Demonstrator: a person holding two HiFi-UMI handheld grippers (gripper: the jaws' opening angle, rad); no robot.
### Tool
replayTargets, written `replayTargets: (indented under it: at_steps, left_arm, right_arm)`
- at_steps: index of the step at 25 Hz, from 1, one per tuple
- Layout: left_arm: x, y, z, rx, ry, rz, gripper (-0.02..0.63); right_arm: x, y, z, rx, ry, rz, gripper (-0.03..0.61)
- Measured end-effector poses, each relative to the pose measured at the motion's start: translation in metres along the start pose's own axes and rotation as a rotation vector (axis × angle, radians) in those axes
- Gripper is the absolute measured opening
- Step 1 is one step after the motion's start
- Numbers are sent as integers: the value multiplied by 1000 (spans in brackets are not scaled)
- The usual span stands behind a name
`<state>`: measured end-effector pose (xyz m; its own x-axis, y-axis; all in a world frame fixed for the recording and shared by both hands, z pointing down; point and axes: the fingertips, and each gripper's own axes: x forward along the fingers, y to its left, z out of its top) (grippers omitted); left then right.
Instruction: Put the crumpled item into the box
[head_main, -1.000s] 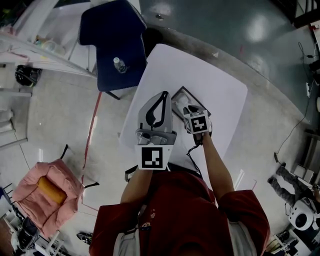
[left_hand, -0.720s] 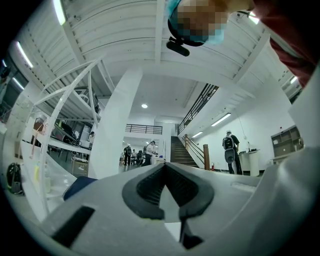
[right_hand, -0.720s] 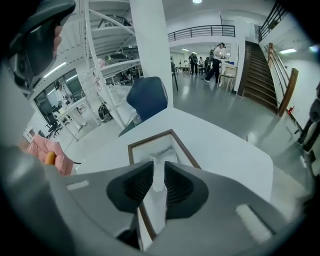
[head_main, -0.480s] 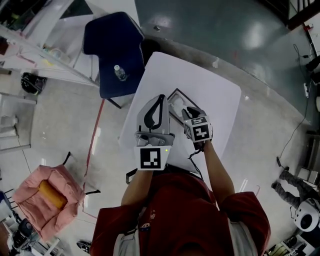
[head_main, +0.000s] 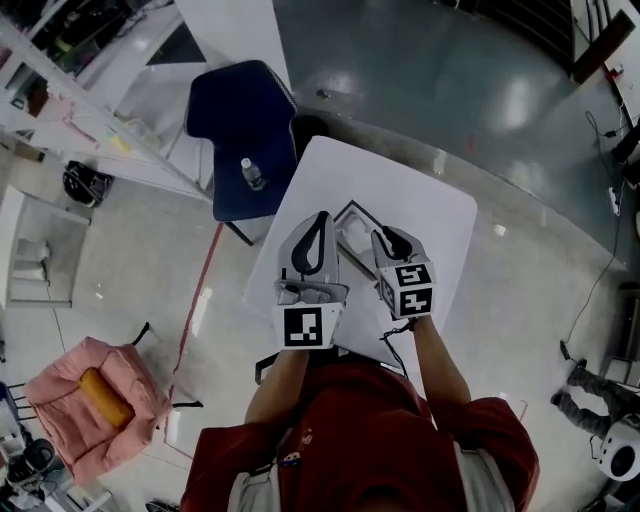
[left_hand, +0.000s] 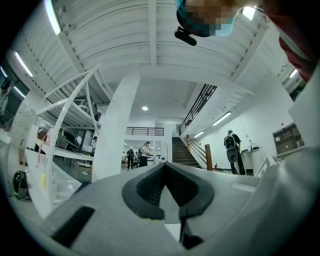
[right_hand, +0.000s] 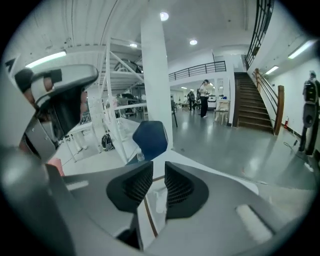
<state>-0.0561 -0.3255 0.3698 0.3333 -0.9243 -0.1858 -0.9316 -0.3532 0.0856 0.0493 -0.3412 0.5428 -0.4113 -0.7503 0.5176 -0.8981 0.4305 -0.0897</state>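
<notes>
You look to be at the tail end of the placing step. The shallow box with the dark rim (head_main: 345, 213) sits on the white square tabletop (head_main: 400, 185), just ahead of both of your hands. A pale, lumpy mass, which I take to be the white crumpled item (head_main: 356, 236), lies inside its walls. It is too small in the head view to be sure of its outline.

Your right gripper (right_hand: 159, 172) is level with the near right side of the box and points across it. Its dark ribbed pads stand a narrow gap apart with nothing pinched between them. Through that slit you can see the white lump and a dark line of box edge lower down, apart from the pads. Your left gripper (left_hand: 165, 167) is just beside the box's left side and is angled up towards the hall, not down at the tabletop. Its tips meet and it carries nothing.

If the item really is down inside the box, little handling remains. The next move would be to draw the right gripper straight back and up, keeping the pads clear of the rim so you don't nudge the box or catch the item. Then tip your head or the right gripper down over the box to check that nothing hangs over the edge. The left gripper needs nothing unless the box has to be steadied.
</notes>
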Motion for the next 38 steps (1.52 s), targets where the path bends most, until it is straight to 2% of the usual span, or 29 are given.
replayTargets:
  at_steps: [5, 9, 11, 15, 20, 24, 30, 33, 38]
  left_arm:
    - [-10, -12, 2, 71, 22, -23, 3]
    - [-18, -27, 2, 69, 44, -29, 3]
    - [-18, -31, 9, 67, 26, -20, 3]
    - [-22, -43, 24, 82, -2, -20, 3]
    - [-34, -54, 30, 91, 1, -13, 3]
    - [-44, -59, 29, 95, -6, -13, 3]
    - [-49, -60, 33, 90, -31, -11, 3]
    - [-52, -59, 28, 120, -6, -22, 3]
    - [-52, -56, 34, 103, -21, -19, 3]
  right_arm:
    - [-44, 6, 49, 6, -171, 16, 77]
    - [-90, 17, 89, 46, -302, 75, 78]
    - [-109, 22, 109, 22, -368, 79, 80]
    - [-144, 24, 132, -46, -498, 22, 80]
    - [-174, 22, 137, -117, -633, -75, 80]
    - [-184, 20, 128, -115, -677, -105, 80]
    - [-185, 26, 123, -128, -647, -78, 73]
    - [-186, 28, 122, -130, -647, -76, 48]
    - [-193, 35, 128, -153, -691, -73, 2]
